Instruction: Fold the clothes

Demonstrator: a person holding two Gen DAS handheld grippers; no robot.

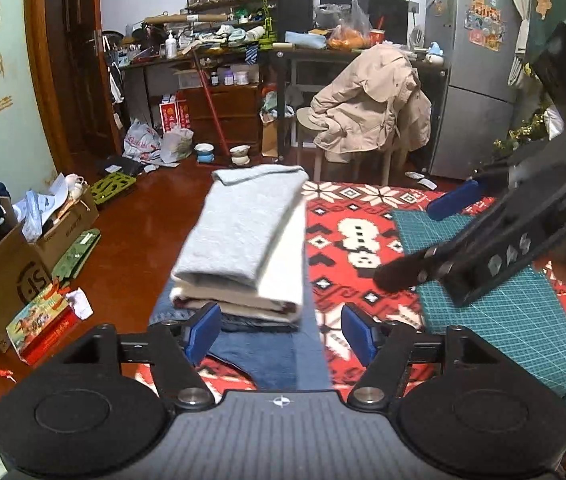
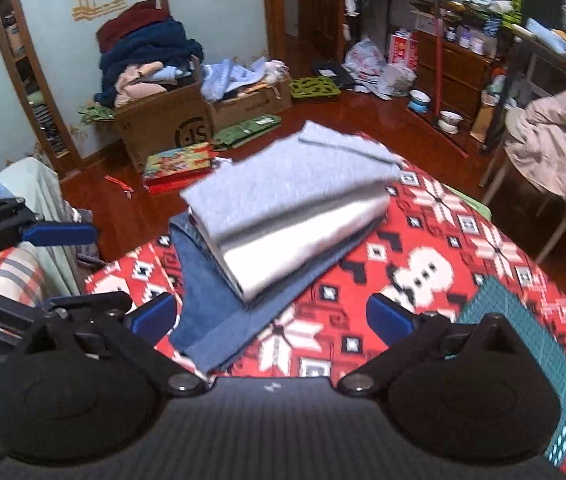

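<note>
looks well along: a neat stack of folded clothes sits near the table's far-left edge, at about 12 o'clock in the left wrist view, with a folded grey garment on top, a pale cream piece under it, and denim jeans at the bottom, spread wider than the rest. nothing visibly half-folded on the red patterned tablecloth, and the green cutting mat at 3 o'clock lies bare. left gripper open, blue pads either side of the stack's near end, not pressing on it, holding nothing. right gripper spread wide, empty, above the near corner of the jeans; seen also from the left wrist at 2 o'clock, over the mat. likely just past a placement, so the current piece counts as done. still to do, by judgement: an unfolded heap of clothes piled on a cardboard box on the floor at 10 o'clock in the right wrist view, and a beige jacket draped over a chair at 1 o'clock in the left wrist view; cannot tell whether either belongs to the job.
</note>
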